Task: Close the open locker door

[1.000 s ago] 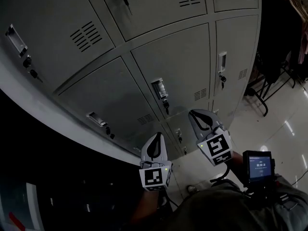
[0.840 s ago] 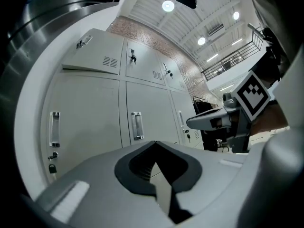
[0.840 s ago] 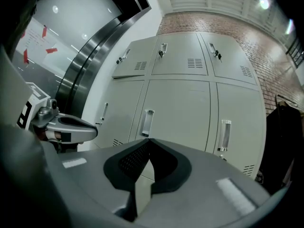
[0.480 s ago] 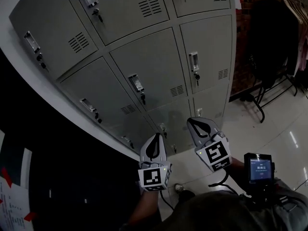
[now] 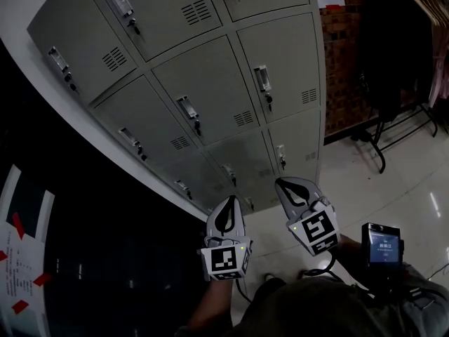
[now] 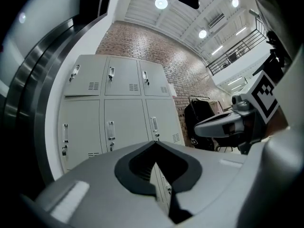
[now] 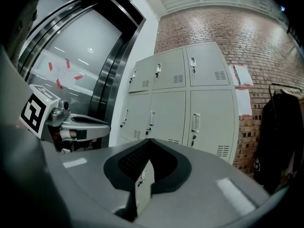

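Well ahead of both jaws, lockers (image 5: pixel 210 93)

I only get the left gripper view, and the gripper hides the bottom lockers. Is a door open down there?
Observer: No. The head view shows the bottom lockers, and they all look shut.
Operator: Is the right gripper holding something?
Observer: No. Its own view shows the right gripper with its jaws together and nothing between them.
Operator: What's left of the lockers?
Observer: The right gripper view shows a paper taped up there.
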Demonstrator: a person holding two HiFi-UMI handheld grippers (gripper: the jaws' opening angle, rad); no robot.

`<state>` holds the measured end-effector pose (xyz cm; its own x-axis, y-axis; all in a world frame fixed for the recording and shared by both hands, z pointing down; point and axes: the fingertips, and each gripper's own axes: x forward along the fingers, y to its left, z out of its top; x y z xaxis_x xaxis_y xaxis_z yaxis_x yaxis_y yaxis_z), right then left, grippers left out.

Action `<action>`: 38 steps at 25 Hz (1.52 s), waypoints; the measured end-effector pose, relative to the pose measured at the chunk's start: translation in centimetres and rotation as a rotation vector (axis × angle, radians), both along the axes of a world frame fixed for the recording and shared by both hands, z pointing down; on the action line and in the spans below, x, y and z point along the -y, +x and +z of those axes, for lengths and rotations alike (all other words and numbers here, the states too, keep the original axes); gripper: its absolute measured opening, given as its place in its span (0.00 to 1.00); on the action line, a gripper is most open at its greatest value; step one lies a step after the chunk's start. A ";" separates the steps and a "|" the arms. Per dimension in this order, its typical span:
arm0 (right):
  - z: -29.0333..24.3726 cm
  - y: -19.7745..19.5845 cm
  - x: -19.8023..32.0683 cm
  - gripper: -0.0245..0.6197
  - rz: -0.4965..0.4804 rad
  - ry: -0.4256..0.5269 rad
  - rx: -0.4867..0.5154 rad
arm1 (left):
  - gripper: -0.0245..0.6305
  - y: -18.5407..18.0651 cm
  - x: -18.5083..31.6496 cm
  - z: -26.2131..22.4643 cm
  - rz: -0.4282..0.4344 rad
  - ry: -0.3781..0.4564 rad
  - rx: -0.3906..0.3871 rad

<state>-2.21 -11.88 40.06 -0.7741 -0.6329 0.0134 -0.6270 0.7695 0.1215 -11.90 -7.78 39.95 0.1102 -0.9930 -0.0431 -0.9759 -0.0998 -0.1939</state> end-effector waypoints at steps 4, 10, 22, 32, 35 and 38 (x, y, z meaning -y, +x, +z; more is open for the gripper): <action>-0.9 3.0 -0.2 0.05 -0.005 0.001 0.019 | 0.04 3.3 -0.1 -0.6 0.004 0.002 0.017; -1.5 3.0 -1.3 0.05 0.005 0.005 0.005 | 0.04 3.3 -1.2 -1.3 0.015 0.005 0.017; -2.2 1.2 -2.4 0.05 0.048 0.034 -0.013 | 0.04 1.7 -2.1 -2.0 0.058 0.011 0.016; -2.5 1.3 -1.9 0.05 0.070 0.041 -0.008 | 0.04 1.8 -1.4 -2.1 0.075 0.012 0.011; -2.5 1.3 -1.9 0.05 0.070 0.039 -0.007 | 0.04 1.9 -1.3 -1.8 0.083 0.012 0.016; -2.5 1.3 -1.8 0.05 0.069 0.040 -0.003 | 0.04 1.9 -1.1 -1.5 0.083 0.013 0.018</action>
